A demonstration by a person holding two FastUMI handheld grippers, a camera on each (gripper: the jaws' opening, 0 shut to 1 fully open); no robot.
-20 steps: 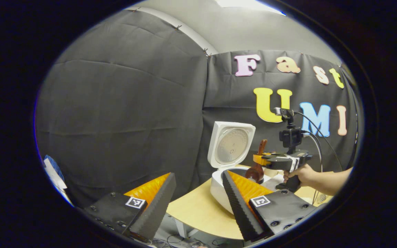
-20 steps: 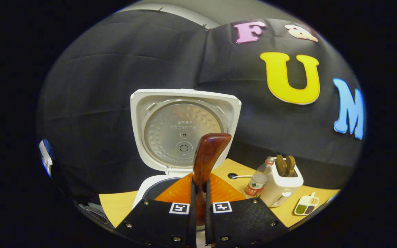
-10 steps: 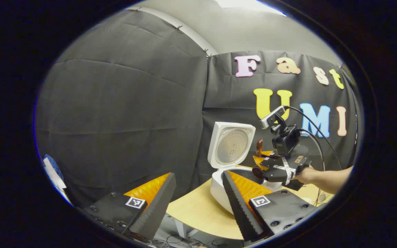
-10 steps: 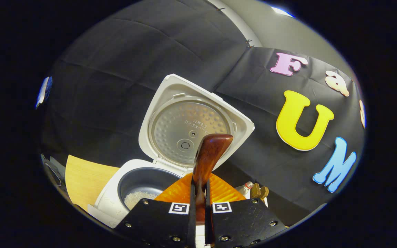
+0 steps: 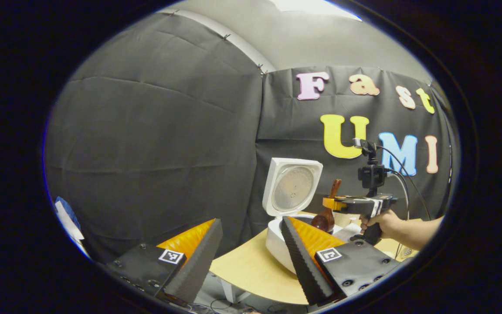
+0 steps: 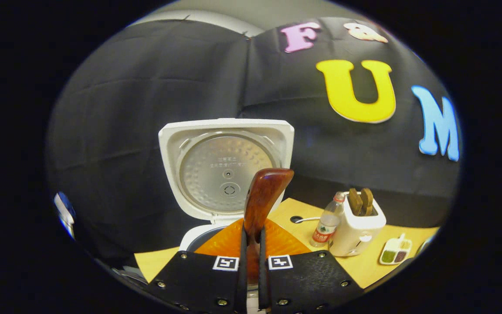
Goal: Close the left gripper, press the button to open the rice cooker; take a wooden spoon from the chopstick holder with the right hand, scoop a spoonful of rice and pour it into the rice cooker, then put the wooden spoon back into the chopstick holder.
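Right gripper (image 6: pixel 251 266): clamped on wooden spoon (image 6: pixel 263 196) handle, over rice cooker (image 6: pixel 227 168).
Left gripper (image 5: pixel 251 248): jaws apart, empty.
Handling: likely light, rigid, glossy; grip mid-handle firmly.

We see dim booth lighting, w/ light coming from a bright ceiling panel (image 5: pixel 316 4) overhead. Fisheye bends everything near the edges. Soft glare on the cooker lid (image 6: pixel 226 168) and the spoon handle (image 6: pixel 265 192). Bench (image 5: pixel 251 266) reads warm, fairly sharp; far edges go soft.
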